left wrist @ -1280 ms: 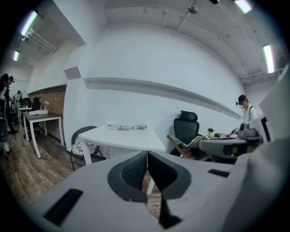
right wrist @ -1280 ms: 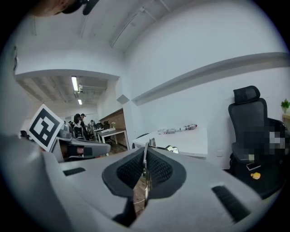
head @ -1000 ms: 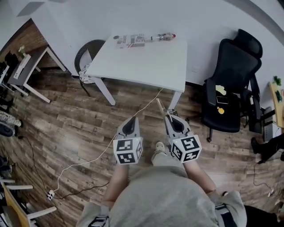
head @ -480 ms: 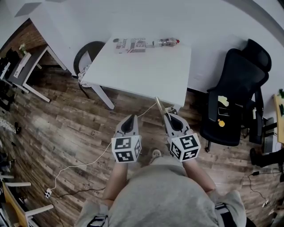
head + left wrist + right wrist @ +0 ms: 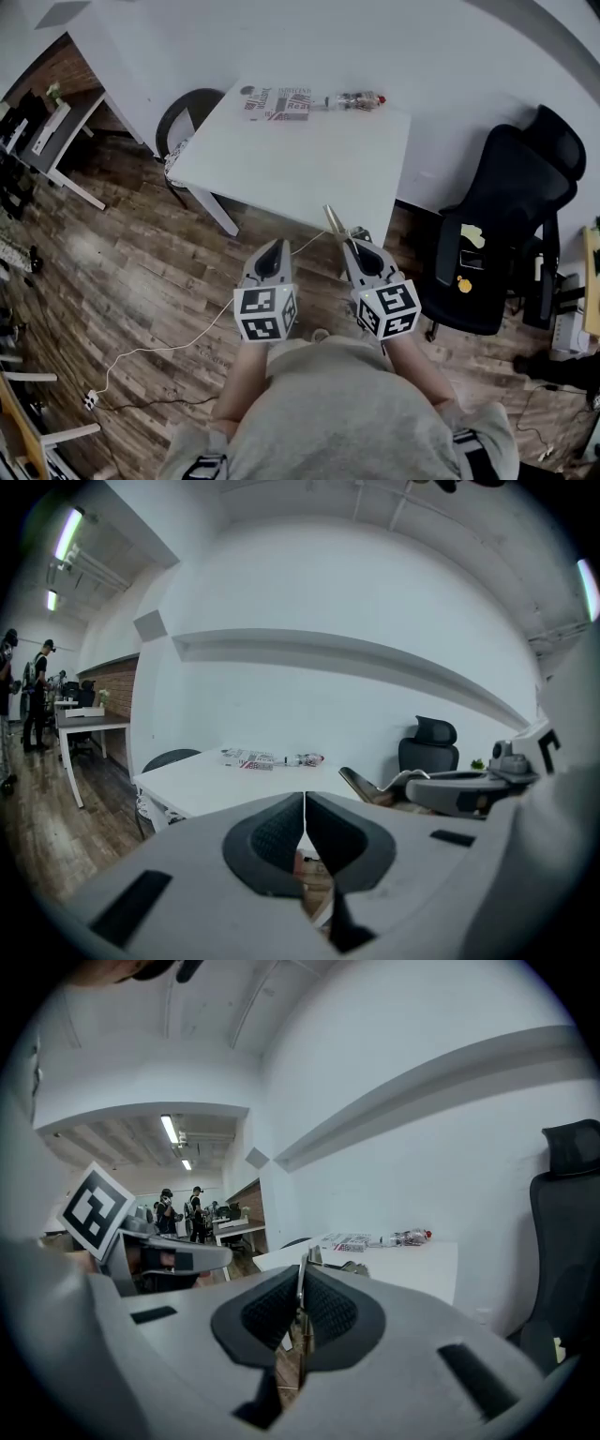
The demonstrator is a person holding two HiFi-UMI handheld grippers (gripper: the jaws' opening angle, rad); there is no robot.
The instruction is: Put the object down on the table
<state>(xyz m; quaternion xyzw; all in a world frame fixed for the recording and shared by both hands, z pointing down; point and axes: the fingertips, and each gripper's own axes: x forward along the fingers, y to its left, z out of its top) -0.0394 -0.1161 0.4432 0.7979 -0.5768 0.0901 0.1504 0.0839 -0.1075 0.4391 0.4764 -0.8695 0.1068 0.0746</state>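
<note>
Overhead, the tan stick [image 5: 334,219] clamped in right tool [image 5: 350,243] shows lengthwise; left tool [image 5: 275,247] closed.

white table [image 5: 309,159], printed packet [image 5: 278,101], bottle [image 5: 361,99]

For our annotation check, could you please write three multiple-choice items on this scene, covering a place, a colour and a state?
1. Where does the bottle lie?
A. on the floor
B. at the far edge of the white table
C. on a shelf

2. What colour is the office chair?
A. red
B. white
C. black

3. How does the right gripper stand?
A. fingers wide apart
B. fingers shut on a thin flat object
C. out of view

Key: 1 B, the head view shows it on the tabletop beside the printed packet; 2 C, its seat and back are black; 3 B, the object sticks out from between the closed fingers.
</note>
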